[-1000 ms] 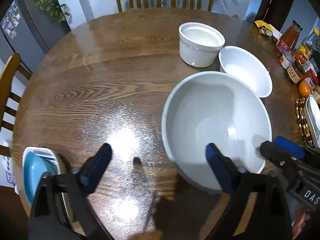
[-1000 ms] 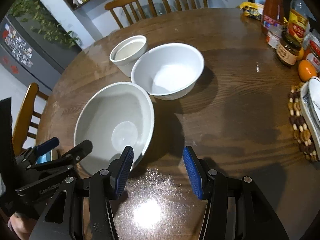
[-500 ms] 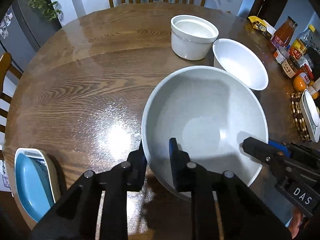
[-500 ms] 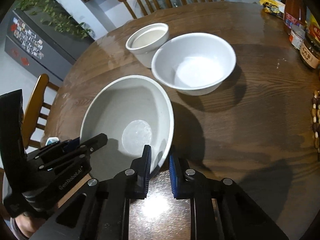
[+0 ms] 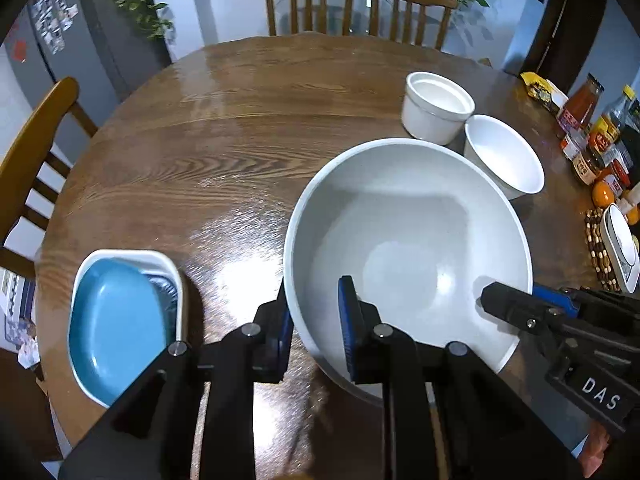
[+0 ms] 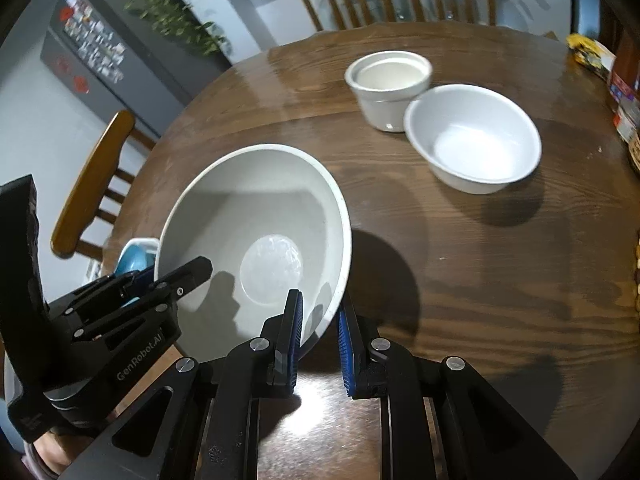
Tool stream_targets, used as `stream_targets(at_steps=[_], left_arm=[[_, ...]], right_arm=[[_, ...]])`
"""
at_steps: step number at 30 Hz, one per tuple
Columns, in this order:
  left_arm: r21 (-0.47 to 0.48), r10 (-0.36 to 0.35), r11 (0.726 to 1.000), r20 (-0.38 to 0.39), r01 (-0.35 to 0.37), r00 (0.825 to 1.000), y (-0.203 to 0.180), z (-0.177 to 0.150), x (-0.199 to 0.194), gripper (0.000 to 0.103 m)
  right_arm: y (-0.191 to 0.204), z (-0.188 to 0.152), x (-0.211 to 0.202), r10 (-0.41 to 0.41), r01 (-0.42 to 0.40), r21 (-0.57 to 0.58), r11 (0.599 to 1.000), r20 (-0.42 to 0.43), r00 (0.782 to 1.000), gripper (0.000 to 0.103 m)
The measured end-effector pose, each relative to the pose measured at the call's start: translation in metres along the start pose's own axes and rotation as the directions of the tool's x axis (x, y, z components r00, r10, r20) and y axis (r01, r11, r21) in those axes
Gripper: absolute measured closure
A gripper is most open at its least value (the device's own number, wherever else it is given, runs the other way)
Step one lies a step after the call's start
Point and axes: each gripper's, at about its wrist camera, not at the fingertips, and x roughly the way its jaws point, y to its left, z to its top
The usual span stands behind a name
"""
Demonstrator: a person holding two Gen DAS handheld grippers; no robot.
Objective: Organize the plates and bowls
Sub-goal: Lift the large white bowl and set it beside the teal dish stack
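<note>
A large grey bowl [image 5: 408,240] is held between both grippers above the round wooden table [image 5: 200,152]. My left gripper [image 5: 314,320] is shut on the bowl's near-left rim. My right gripper [image 6: 319,320] is shut on the opposite rim of the same large grey bowl [image 6: 256,216], which looks tilted and lifted. A medium white bowl [image 6: 472,140] and a white straight-sided pot [image 6: 388,80] stand side by side further back. A white dish holding a blue plate [image 5: 116,320] sits at the table's near-left edge.
Bottles, jars and an orange [image 5: 592,148] crowd the table's right edge, with a beaded trivet and white dish [image 5: 616,248] beside them. Wooden chairs [image 5: 356,4] stand at the far side and one [image 5: 36,140] at the left.
Both grippers have gone from open to shut on the large grey bowl's rim. The bowl has since risen off the table and tilted, and both views have pulled back.
</note>
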Motion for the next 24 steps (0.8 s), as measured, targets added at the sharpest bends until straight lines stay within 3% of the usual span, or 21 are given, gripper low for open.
stream_targets(at_steps=[24], left_arm=[[-0.036,0.015,0.999,-0.046,-0.017,0.999,0.039,-0.031,0.0,0.085]], right_arm=[[0.041,-0.015,0.015,-0.025,0.023,-0.047,0.999,-0.046,0.999,0.085]])
